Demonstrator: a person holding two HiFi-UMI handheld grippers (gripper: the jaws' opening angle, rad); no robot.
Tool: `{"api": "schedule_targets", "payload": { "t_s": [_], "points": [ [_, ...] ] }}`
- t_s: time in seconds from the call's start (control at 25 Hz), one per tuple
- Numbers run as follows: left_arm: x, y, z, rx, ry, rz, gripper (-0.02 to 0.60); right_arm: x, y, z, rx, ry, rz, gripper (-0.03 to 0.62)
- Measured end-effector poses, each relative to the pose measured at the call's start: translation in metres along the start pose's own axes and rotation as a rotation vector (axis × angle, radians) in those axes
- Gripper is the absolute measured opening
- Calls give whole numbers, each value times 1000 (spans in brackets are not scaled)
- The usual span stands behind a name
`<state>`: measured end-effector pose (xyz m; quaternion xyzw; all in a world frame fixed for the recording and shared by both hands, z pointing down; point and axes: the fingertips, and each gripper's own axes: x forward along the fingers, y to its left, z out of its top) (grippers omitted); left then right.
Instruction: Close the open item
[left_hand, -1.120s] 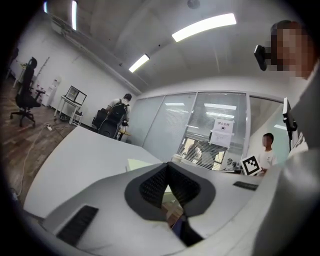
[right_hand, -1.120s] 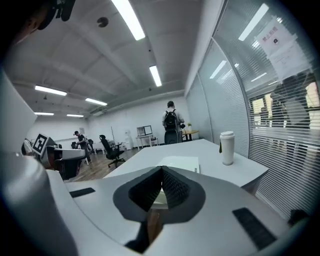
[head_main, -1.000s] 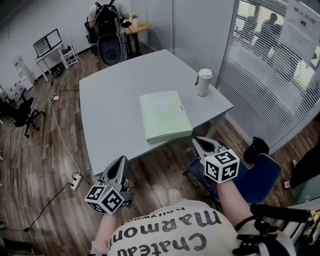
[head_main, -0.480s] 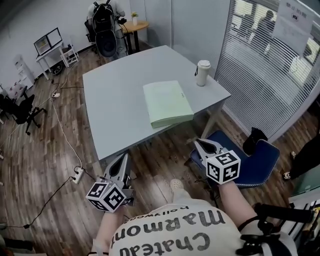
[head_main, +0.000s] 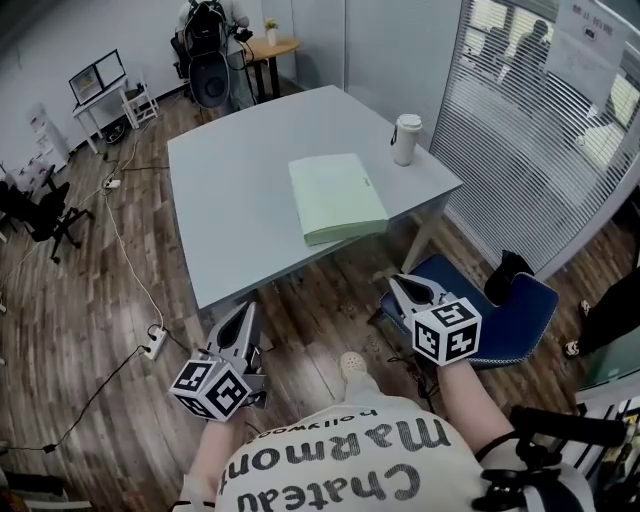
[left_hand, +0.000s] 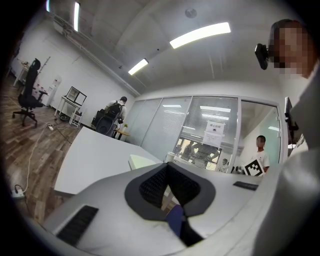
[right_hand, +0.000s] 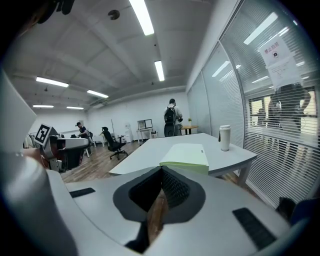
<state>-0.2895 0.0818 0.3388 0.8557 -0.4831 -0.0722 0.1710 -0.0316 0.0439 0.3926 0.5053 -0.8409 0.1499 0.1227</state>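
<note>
A pale green folder (head_main: 337, 197) lies flat on the grey table (head_main: 240, 190), its cover down; it also shows in the right gripper view (right_hand: 186, 154) and partly in the left gripper view (left_hand: 141, 161). Both grippers hang over the wooden floor, well short of the table's near edge. My left gripper (head_main: 246, 312) is shut and holds nothing, its jaws meeting at their tips (left_hand: 167, 167). Nothing is held in my right gripper (head_main: 397, 285) either, and its jaws are pressed together (right_hand: 161, 172).
A white lidded cup (head_main: 406, 138) stands near the table's right edge. A blue chair (head_main: 510, 330) sits just right of my right gripper. A power strip (head_main: 152, 342) and cable lie on the floor at left. Window blinds (head_main: 530, 130) run along the right.
The table and folder have drawn farther from me and from both grippers. Both grippers stay shut and roughly where they were in the view.
</note>
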Motion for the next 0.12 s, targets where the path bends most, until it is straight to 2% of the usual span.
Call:
{"api": "schedule_targets", "payload": {
  "t_s": [0.12],
  "points": [
    [-1, 1, -2, -6, 3, 2, 0, 1, 2, 1, -1, -1, 1, -2]
  ]
}}
